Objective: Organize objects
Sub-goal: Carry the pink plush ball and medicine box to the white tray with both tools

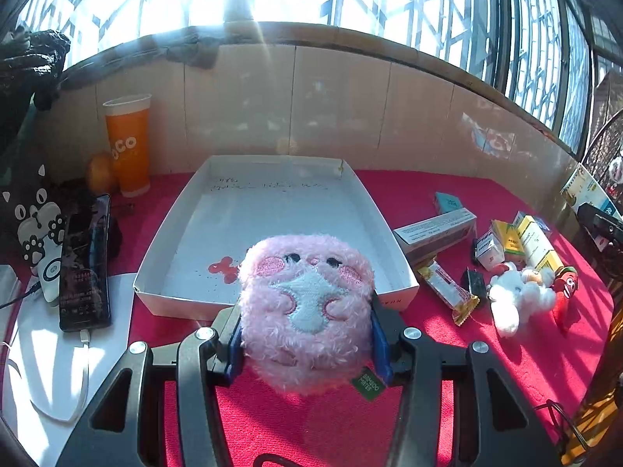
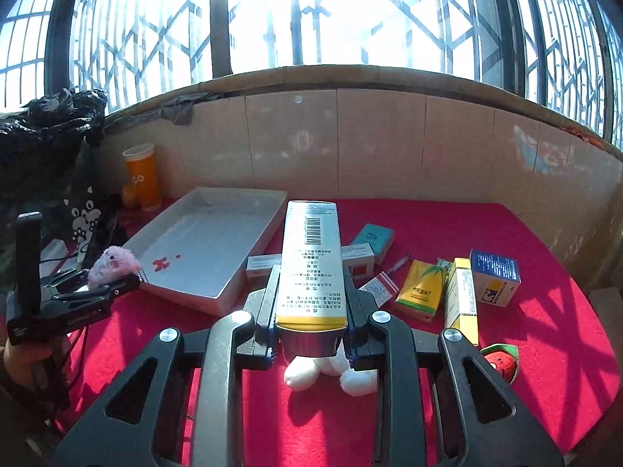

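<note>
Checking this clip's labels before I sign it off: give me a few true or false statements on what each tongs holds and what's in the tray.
1. The left tongs grip a pink plush. True.
2. The right tongs are empty. False: they are shut on a tall box with a barcode.
3. The white tray already holds several boxes. False: no object lies in it; only a red mark and some writing show on its floor.
4. An orange cup stands left of the tray, by the wall. True.
5. A white plush lies on the red cloth, outside the tray. True.
</note>
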### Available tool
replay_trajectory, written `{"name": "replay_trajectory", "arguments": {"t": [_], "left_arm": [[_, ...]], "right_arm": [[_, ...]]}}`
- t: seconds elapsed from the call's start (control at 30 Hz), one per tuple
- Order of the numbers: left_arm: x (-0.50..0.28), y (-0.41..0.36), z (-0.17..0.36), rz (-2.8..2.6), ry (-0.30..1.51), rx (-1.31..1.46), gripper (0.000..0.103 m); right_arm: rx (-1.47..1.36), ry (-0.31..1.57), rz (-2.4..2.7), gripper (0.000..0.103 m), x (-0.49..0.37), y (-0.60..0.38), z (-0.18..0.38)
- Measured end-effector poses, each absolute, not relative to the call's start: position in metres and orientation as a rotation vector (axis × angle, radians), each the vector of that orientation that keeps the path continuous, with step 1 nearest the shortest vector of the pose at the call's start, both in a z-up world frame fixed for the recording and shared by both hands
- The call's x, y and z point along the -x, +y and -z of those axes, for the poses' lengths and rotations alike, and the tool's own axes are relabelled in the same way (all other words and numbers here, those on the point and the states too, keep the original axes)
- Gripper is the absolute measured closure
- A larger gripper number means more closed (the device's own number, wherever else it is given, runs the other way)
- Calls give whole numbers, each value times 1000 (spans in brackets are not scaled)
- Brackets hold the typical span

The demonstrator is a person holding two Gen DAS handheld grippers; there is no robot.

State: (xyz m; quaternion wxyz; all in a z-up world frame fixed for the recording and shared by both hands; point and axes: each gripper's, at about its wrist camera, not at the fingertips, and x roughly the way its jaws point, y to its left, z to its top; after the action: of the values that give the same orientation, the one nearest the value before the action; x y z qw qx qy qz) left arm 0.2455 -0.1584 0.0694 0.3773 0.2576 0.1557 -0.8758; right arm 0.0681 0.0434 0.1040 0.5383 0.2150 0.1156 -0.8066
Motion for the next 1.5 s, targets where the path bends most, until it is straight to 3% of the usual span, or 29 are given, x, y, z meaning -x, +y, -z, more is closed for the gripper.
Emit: {"name": "replay_trajectory", "arguments": {"t": [0.67, 1.2, 1.5], "left_arm": [[-236, -188, -109, 2243, 306, -580, 52], [-225, -236, -120, 2209, 304, -556, 52], [-194, -288, -117, 2217, 405, -563, 51]], "right_arm": [[-513, 269, 1737, 79, -107, -24, -134], [-622, 263, 1678, 79, -98, -95, -126], [-690, 255, 1684, 78, -86, -147, -120]]}}
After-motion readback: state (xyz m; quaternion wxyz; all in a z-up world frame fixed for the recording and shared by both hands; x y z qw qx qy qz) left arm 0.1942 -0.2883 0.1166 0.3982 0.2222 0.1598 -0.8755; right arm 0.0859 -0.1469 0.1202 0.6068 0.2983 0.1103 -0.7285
